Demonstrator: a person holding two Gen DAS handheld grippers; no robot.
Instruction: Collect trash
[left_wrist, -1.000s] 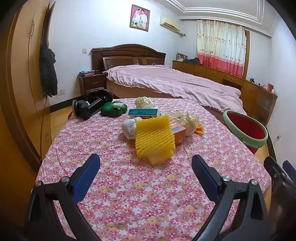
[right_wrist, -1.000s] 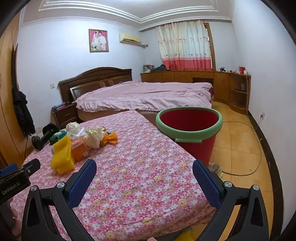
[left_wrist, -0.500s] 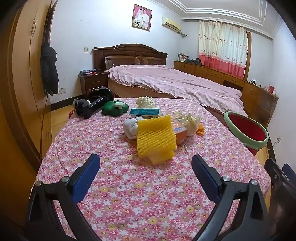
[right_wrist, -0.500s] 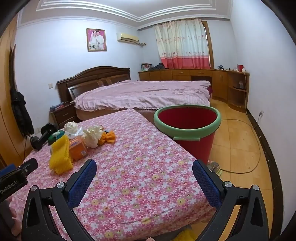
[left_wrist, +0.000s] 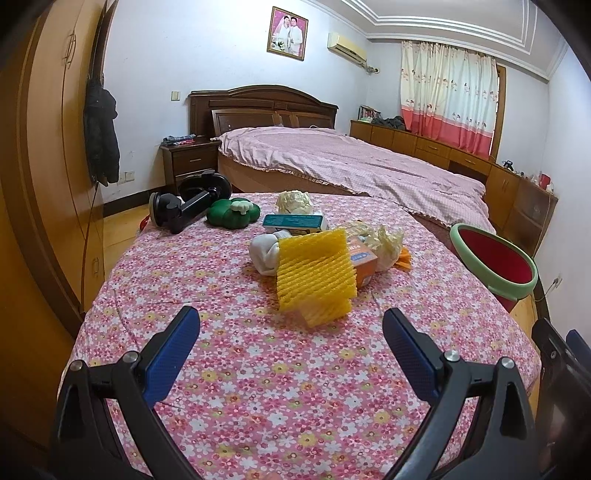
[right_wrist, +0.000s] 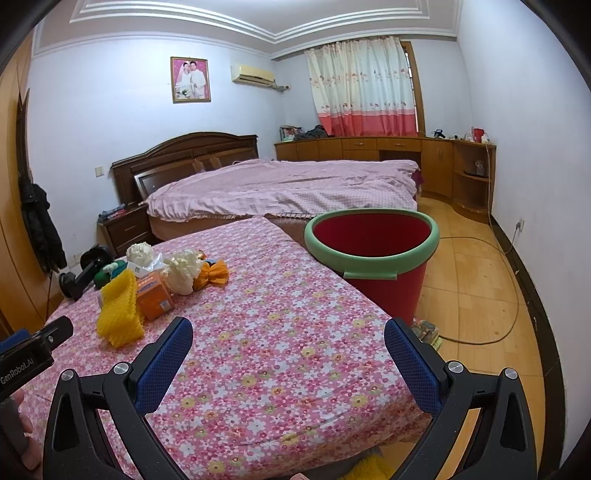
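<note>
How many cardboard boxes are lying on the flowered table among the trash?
2. The orange box lies directly behind the yellow foam net. The teal box lies farther back, right of the green cushion. Others may be hidden within the pile.

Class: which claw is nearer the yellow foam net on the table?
Left. The left claw is open and faces the foam net just ahead. The right claw is also open but sits off to the net's right, nearer the bucket.

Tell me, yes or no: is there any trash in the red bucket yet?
No, the right wrist view shows only bare red wall inside the bucket; the trash pile sits on the table.
</note>
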